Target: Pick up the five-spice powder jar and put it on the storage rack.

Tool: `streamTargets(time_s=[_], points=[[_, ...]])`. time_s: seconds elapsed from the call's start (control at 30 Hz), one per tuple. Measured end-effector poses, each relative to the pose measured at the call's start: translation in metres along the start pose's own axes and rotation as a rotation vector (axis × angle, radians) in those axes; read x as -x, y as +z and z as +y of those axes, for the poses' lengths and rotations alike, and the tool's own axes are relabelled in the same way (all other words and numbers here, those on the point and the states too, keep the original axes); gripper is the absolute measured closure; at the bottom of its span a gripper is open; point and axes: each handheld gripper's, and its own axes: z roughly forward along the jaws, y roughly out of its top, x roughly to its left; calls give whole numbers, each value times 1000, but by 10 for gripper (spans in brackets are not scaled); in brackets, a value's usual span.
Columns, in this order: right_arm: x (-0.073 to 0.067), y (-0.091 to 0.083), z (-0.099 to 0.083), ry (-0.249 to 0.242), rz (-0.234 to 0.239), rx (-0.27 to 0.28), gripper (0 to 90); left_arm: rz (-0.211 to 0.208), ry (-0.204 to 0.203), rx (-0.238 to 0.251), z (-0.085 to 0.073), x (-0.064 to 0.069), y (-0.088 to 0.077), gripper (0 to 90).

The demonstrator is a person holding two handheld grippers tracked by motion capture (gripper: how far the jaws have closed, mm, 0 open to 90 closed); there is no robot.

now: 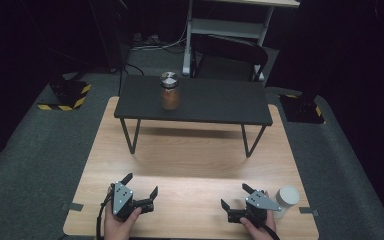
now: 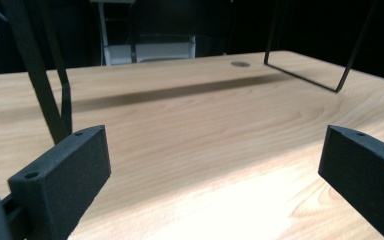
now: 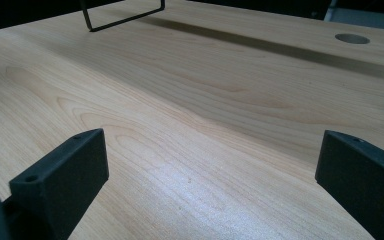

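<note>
Resting on table (image 1: 190,165): left gripper (image 1: 140,186) & right gripper (image 1: 235,196), jaws apart.

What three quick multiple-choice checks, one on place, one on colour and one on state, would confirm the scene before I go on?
1. Where does the brown-filled glass jar with the silver lid stand?
A. on the black raised shelf
B. on the light wooden table
C. on the floor

2. What colour is the round-lidded container beside the right gripper?
A. red
B. white
C. blue

3. How do the jaws of the left gripper stand?
A. shut on the jar
B. shut on nothing
C. open, with nothing between

A: the jar rests on the shelf top.
B: the container looks white.
C: bare table shows between the spread jaws.
</note>
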Motion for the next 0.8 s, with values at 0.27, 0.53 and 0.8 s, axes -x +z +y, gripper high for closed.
streamTargets(time_s=[0.27, 0.53, 0.8], points=[[0, 0, 0, -3, -1, 1, 3, 4, 21, -68, -3, -3, -2, 5], [0, 0, 0, -17, 7, 2, 3, -9, 7, -166, 13, -7, 6, 5], [-1, 1, 2, -11, 2, -12, 4, -21, 50, -232, 23, -5, 12, 7]])
